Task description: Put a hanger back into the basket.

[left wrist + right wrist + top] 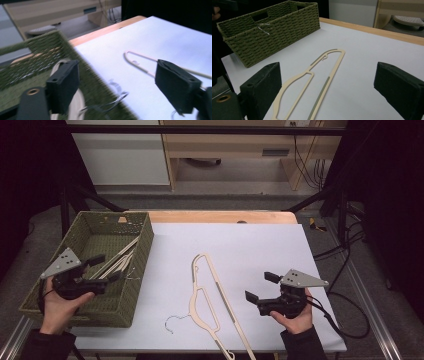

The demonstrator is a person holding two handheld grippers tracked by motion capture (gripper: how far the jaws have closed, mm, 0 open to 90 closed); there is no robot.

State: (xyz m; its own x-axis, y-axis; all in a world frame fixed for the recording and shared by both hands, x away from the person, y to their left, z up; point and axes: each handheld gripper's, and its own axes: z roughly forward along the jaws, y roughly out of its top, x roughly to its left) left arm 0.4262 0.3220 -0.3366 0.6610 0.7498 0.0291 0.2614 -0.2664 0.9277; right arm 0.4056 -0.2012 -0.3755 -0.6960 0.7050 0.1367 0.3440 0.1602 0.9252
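Cream hanger (210, 295) lies between left tongs (106, 267) and right tongs (261, 286).

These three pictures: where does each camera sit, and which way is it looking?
High view: above the table, looking forward and down at basket, hanger, both hands and tongs.
Left gripper view: rides the left tongs, over the basket rim toward the hanger; own jaws show.
Right gripper view: rides the right tongs, facing hanger and basket.
All share basket and hanger.
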